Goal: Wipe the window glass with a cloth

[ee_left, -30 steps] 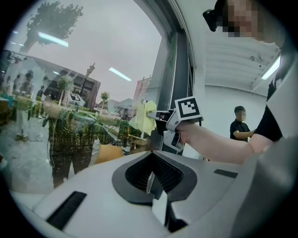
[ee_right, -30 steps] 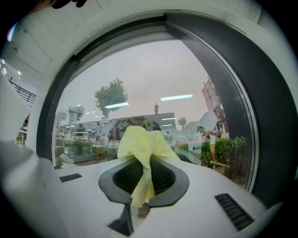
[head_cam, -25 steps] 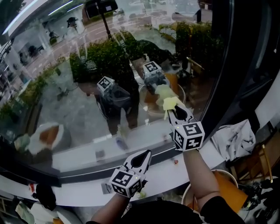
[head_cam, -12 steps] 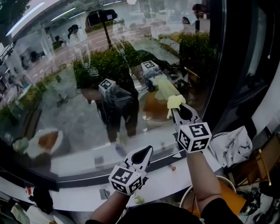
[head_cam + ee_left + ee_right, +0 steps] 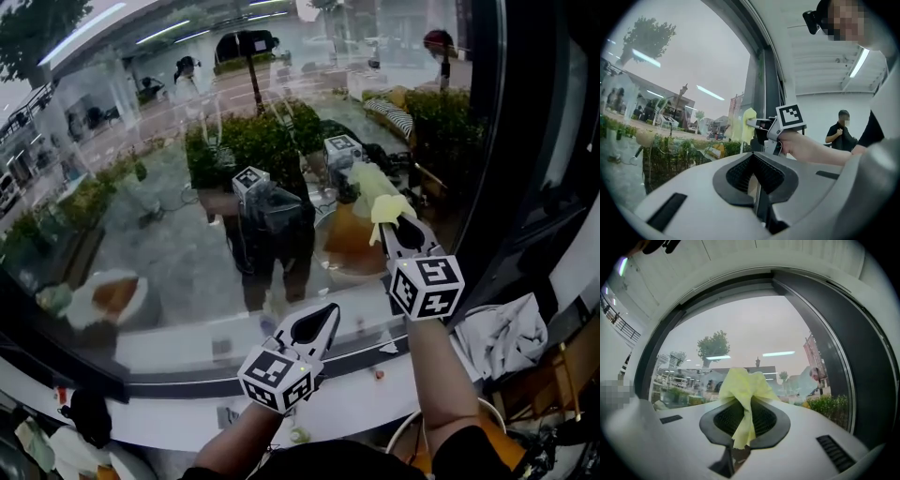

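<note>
Yellow cloth, 1, pinched by right gripper at window glass, centre-right; left gripper, lower centre, jaws together, empty. 2 grippers total; cloth-glass contact hard to tell.

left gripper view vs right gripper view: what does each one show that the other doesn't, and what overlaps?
Left gripper view only: the right claw side-on, with its marker cube and the hand holding it; a bystander indoors; the left claw, shut with nothing in it.
Right gripper view only: the grip itself, close up, with the yellow cloth pinched between the right claw's jaws and its tail hanging through.
Shared: the cloth, the window glass, the dark window frame, and trees outside.
</note>
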A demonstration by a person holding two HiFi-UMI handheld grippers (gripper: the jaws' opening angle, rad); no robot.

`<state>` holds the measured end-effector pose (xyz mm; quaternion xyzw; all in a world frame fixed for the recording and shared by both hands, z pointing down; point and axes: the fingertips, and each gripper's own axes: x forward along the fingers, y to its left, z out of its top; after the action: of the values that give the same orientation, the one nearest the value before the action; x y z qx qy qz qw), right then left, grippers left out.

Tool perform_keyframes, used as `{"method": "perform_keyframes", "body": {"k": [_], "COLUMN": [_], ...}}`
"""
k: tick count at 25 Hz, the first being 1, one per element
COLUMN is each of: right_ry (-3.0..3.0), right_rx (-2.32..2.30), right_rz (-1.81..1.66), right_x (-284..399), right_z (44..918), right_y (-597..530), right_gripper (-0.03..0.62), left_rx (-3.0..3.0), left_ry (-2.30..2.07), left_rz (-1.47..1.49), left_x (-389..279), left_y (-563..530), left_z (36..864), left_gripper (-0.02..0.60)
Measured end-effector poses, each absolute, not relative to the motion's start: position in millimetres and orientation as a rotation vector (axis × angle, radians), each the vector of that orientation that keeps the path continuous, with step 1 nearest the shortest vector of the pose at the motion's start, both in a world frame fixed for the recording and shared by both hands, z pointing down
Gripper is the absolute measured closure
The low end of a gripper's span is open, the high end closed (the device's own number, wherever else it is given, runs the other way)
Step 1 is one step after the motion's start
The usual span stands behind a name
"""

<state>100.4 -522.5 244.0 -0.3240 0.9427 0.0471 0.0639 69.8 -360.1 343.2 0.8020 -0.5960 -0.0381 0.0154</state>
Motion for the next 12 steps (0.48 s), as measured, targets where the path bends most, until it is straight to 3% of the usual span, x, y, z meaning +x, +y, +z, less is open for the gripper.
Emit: {"method": "perform_keyframes", "body": {"k": [12], "right_ry": [2.843], "right_rx": [-0.999], "right_rz": [0.14], "right_x": [79], "right_z": [246], "right_y": [-547], "right_gripper": [0.54], "left_rx": [2.425], "left_ry": [-1.915], "left_rz": [-0.119], "left_x": [47], "left_y": [-366], "left_z": [344], "left_gripper": [0.574]}}
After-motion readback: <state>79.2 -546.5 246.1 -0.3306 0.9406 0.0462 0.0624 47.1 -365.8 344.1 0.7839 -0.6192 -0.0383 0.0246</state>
